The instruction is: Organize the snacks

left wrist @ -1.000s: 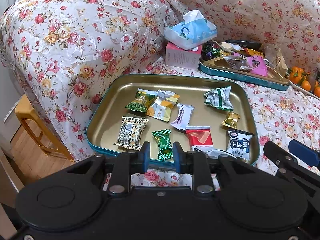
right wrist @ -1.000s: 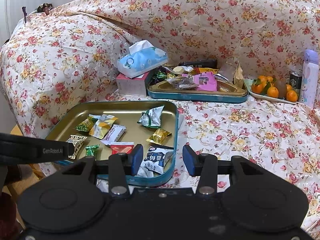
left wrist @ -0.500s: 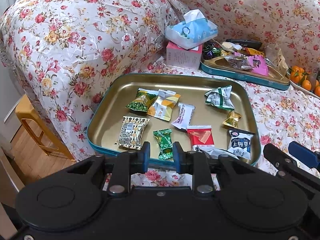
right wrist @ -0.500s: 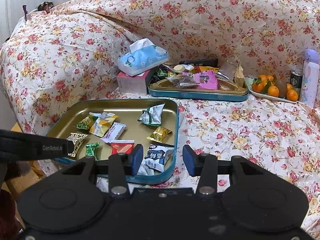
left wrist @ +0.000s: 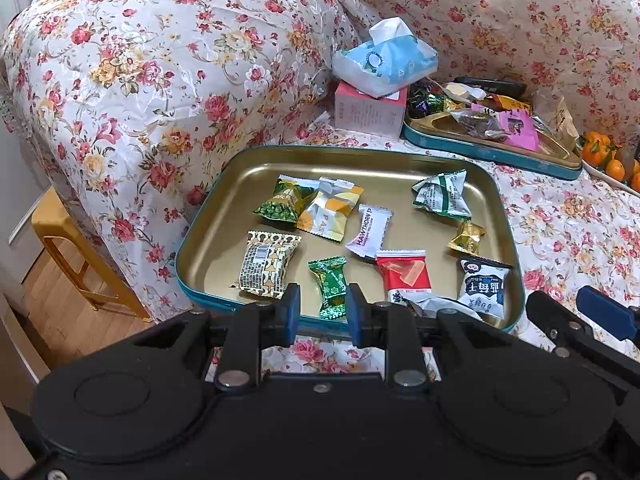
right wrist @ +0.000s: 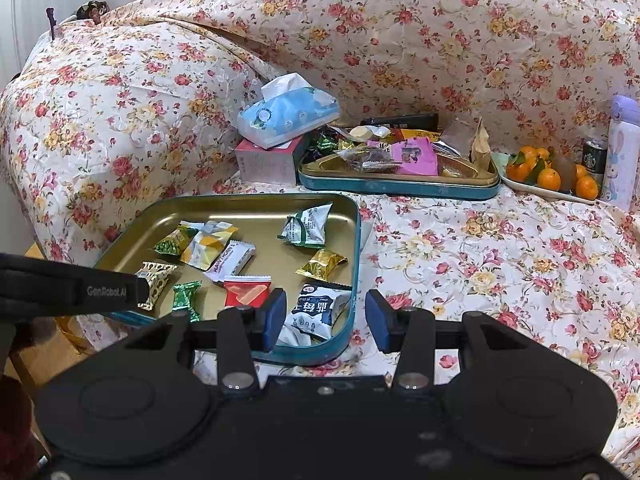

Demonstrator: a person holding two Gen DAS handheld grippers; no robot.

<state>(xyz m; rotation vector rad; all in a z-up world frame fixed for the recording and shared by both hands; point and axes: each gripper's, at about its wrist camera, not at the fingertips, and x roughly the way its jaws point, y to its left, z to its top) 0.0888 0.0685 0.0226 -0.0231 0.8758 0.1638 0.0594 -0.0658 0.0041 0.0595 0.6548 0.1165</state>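
The snacks lie loose in a gold tray [left wrist: 224, 216] with a teal rim, set at the left front edge of a sofa seat draped in a flowered cover [right wrist: 500, 248]. Toward the tray's back edge are a green packet [left wrist: 285, 202] and a yellow-and-white packet [left wrist: 330, 213] touching it, with a green-and-white packet [left wrist: 442, 194] near the back right corner. In the middle lies a white bar reading "HAWTHORN" [left wrist: 369, 232], and beside the right edge a small gold candy [left wrist: 466, 237]. Along the front edge are a patterned packet with a barcode [left wrist: 269, 264], a shiny green candy [left wrist: 332, 285], a red packet [left wrist: 404, 275] and a white-and-navy packet with Chinese characters [left wrist: 484, 286].

The left gripper [left wrist: 322, 312] hovers over the front edge, its blue-padded jaws a little apart with nothing clamped; the green candy shows through the gap. The right gripper [right wrist: 326, 320] hovers over the front right corner, jaws wider apart and empty. Its view shows a black strap marked "GenRobot.AI" [right wrist: 72, 286].

At the back of the seat sits a second tray [right wrist: 400, 186] heaped with wrappers, a blue tissue pack [right wrist: 288, 114] on a pink box [right wrist: 268, 162] to its left, and oranges [right wrist: 548, 174], a Starbucks can [right wrist: 594, 156] and a lilac bottle [right wrist: 622, 152] to its right.
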